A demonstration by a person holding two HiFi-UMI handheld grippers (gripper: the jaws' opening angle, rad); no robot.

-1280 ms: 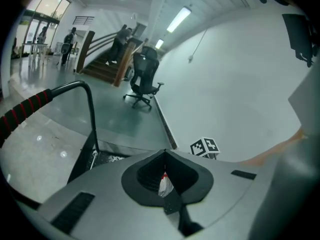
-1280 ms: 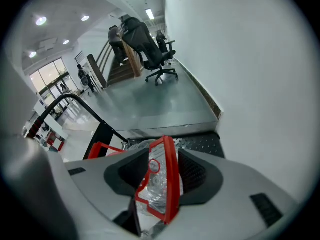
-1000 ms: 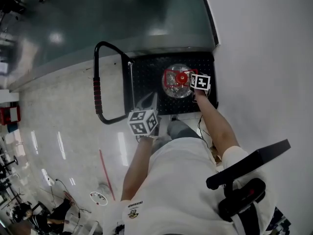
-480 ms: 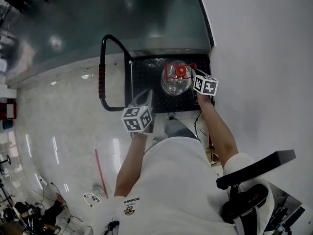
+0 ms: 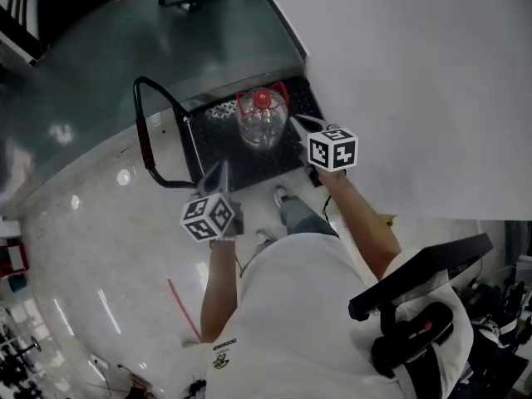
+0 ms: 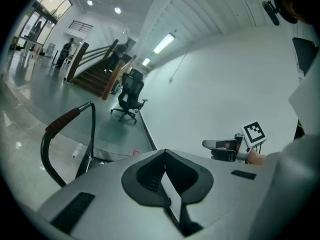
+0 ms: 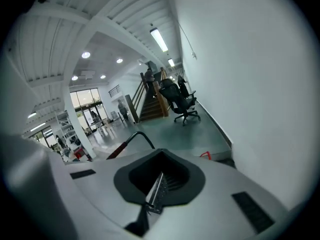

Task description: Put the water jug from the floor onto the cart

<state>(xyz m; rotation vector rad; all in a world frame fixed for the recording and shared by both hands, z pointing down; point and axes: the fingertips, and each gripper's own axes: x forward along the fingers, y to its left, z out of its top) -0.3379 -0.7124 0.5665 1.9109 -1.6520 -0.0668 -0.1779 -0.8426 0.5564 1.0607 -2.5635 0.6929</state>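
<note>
Right gripper (image 5: 298,125): my jaws had just been closing and met with nothing between them, right of the jug (image 5: 262,123) | Left gripper (image 5: 219,173): jaws together, empty, at the cart's (image 5: 243,166) near-left edge | Jug: upright on the cart's far end

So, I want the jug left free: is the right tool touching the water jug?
Apart. The right gripper view shows the right tool shut with nothing between its jaws, and in the head view the water jug stands alone on the cart.
</note>
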